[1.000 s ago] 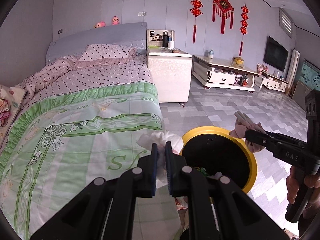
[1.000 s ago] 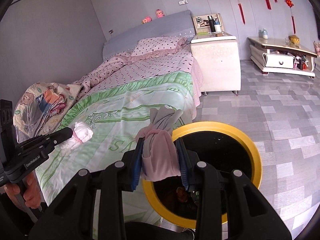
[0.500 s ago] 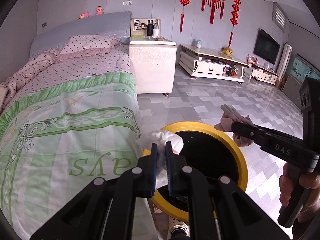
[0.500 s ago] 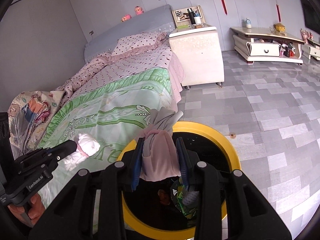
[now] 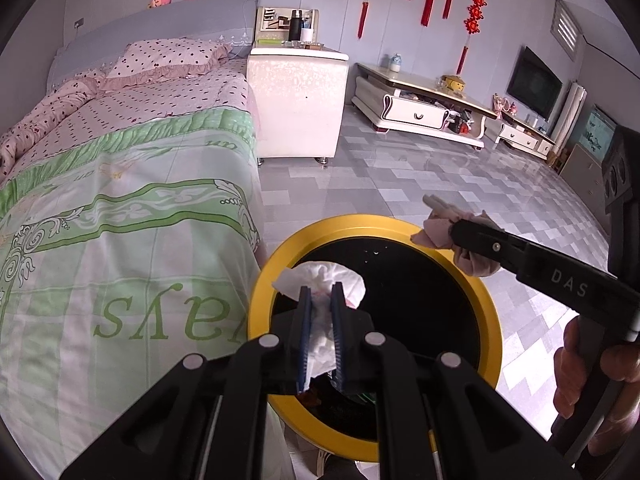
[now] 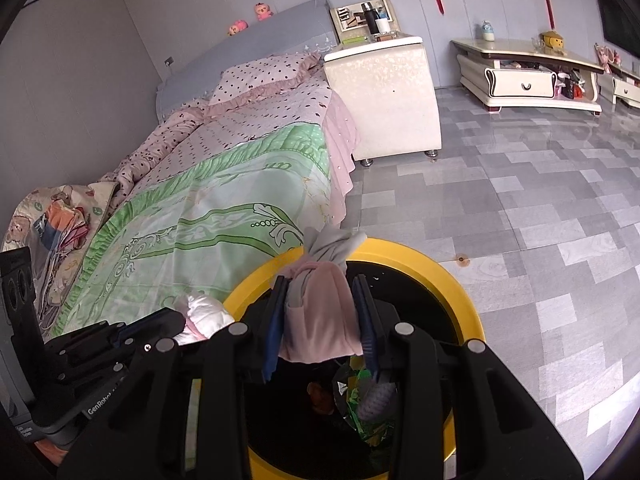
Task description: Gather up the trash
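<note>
Clamped between the blue pads of the left gripper (image 5: 320, 320), a crumpled white tissue (image 5: 320, 280) is held, the jaws nearly closed on it; its loose top is seen fanned out above the pads. A bundle of pink and grey cloth (image 6: 320, 312) is pinched in the right gripper (image 6: 322, 328), whose jaws are kept somewhat wider around it. Both loads are held over the black opening of a round bin with a yellow rim (image 5: 276, 264), the tissue near the rim's bed side and the cloth at the opposite rim. Crumpled green and dark waste (image 6: 360, 400) is seen inside the bin. The bin is set on the grey tiled floor (image 6: 540, 208), just beside a bed with a green and white cover (image 5: 120, 240). A white nightstand (image 5: 296, 100) is placed beyond the bed's side.
</note>
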Action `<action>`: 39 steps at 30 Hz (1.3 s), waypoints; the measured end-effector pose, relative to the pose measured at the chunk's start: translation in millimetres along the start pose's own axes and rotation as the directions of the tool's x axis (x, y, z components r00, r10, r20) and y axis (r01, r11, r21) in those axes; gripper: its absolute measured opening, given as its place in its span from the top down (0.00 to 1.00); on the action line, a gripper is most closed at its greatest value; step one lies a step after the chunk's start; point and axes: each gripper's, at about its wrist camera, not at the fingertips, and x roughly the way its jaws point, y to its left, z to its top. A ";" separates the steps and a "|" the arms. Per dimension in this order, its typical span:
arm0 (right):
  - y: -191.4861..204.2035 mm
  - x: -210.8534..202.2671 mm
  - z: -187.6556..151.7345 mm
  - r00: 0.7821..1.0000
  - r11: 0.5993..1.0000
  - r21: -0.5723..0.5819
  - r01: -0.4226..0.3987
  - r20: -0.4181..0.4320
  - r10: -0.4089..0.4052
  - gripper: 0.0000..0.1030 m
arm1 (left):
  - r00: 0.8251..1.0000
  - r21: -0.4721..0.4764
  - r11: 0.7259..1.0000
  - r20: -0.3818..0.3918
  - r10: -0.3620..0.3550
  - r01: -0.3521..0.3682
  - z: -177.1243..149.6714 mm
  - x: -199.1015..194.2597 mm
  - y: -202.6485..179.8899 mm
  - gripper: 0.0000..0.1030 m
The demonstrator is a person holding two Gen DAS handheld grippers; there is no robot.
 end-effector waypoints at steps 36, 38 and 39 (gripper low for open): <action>95.7 -9.0 -18.6 0.996 0.993 -0.079 -0.090 -0.016 0.089 0.64 | 0.991 -0.137 0.985 0.066 0.113 -0.104 -22.7 -80.4 91.9 0.71; 112.4 -6.1 -22.4 0.994 0.989 -0.097 -0.108 -0.030 0.106 0.64 | 0.988 -0.152 0.981 0.067 0.136 -0.125 -27.3 -88.6 104.3 0.71; 120.5 -4.9 -24.2 0.993 0.987 -0.107 -0.117 -0.035 0.114 0.64 | 0.987 -0.160 0.978 0.068 0.146 -0.134 -29.8 -93.2 110.7 0.71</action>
